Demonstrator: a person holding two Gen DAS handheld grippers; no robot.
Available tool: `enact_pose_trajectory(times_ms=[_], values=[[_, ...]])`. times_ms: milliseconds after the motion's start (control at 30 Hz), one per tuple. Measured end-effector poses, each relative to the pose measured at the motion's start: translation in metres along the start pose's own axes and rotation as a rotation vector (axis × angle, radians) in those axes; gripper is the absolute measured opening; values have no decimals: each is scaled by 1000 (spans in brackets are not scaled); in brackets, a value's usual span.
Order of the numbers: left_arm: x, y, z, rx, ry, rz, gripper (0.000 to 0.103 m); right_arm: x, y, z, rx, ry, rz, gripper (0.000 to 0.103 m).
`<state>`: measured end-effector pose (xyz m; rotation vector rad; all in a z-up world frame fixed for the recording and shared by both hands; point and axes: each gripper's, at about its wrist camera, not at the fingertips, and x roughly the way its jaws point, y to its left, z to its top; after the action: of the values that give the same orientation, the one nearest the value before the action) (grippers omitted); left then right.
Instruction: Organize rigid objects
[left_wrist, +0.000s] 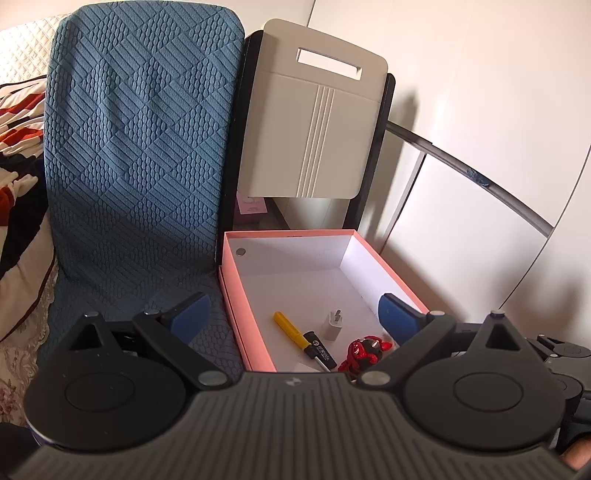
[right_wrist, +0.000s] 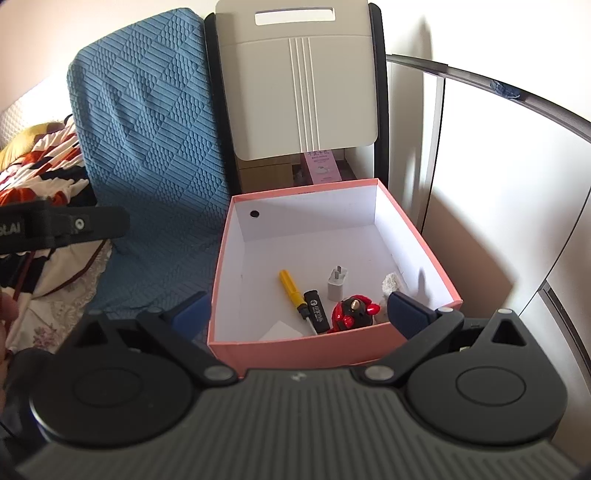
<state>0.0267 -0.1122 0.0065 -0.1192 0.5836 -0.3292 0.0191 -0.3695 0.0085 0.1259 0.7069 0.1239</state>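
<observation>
A pink box with a white inside sits beside a blue cushion. In it lie a yellow-handled screwdriver, a white plug adapter, a black stick-shaped item, a red and black toy and a white lump. My left gripper is open and empty above the box's near end. My right gripper is open and empty, just before the box's near wall.
A blue textured cushion lies left of the box. A beige folding chair back stands behind it. White cabinet doors are on the right. Patterned bedding lies far left.
</observation>
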Motion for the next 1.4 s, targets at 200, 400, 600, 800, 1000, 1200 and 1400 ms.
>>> enact_pose_trajectory(times_ms=[200,400,600,800,1000,1200,1400], values=[[1,2,-2,-4,0,1,100,0,-3,-1,8,11,-19,103],[5,3,-6,4,8,10,100,-1,-5,-1,13,9,-31,103],[8,6,-6,-15,15,29,100,-1,-6,-1,12,7,-38,103],[11,7,-8,-20,37,35,100,-1,-7,-2,13,11,-36,103],[13,8,-8,-19,47,47,101,0,-6,-5,10,20,-32,103],[13,9,-10,-19,50,49,102,-1,-7,-5,9,16,-44,103],[12,9,-12,-32,52,25,103,-1,-5,-6,-4,18,-45,103]])
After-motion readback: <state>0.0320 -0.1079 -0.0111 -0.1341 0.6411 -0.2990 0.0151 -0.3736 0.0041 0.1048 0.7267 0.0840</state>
